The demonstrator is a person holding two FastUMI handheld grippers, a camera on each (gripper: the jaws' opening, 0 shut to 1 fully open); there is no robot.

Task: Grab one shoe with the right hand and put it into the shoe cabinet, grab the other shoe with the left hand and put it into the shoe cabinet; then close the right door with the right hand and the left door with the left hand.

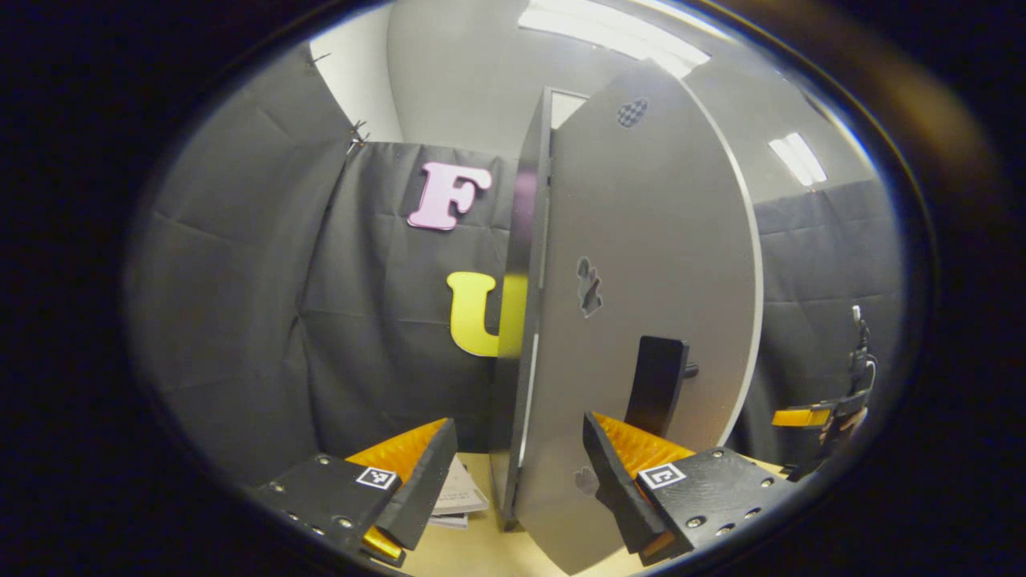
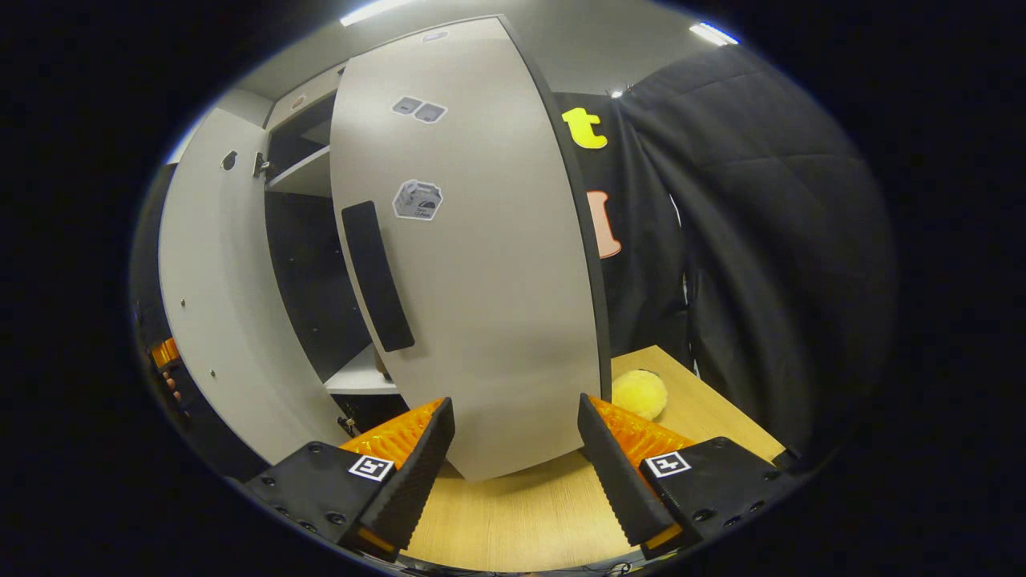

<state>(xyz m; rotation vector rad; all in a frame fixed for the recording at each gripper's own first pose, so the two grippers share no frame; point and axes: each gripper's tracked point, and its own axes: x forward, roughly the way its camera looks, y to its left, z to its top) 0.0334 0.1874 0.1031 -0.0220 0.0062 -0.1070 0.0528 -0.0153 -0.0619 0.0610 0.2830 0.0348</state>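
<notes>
Left gripper view: low over pale wooden tabletop [image 1: 473,553], facing close on edge of grey cabinet door with black handle [image 1: 641,264]. Right gripper view: low, close, facing second grey door [image 2: 473,264]. Shared: cabinet, tabletop.

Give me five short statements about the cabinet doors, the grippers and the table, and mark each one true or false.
1. Both cabinet doors are fully shut. False: the right door and the left door stand open.
2. The right gripper is open. True.
3. The left gripper is shut on the left door's black handle. False: its fingers are spread, gripping nothing.
4. A yellow fuzzy ball lies on the table. True.
5. A white shelf shows inside the cabinet. True.
</notes>
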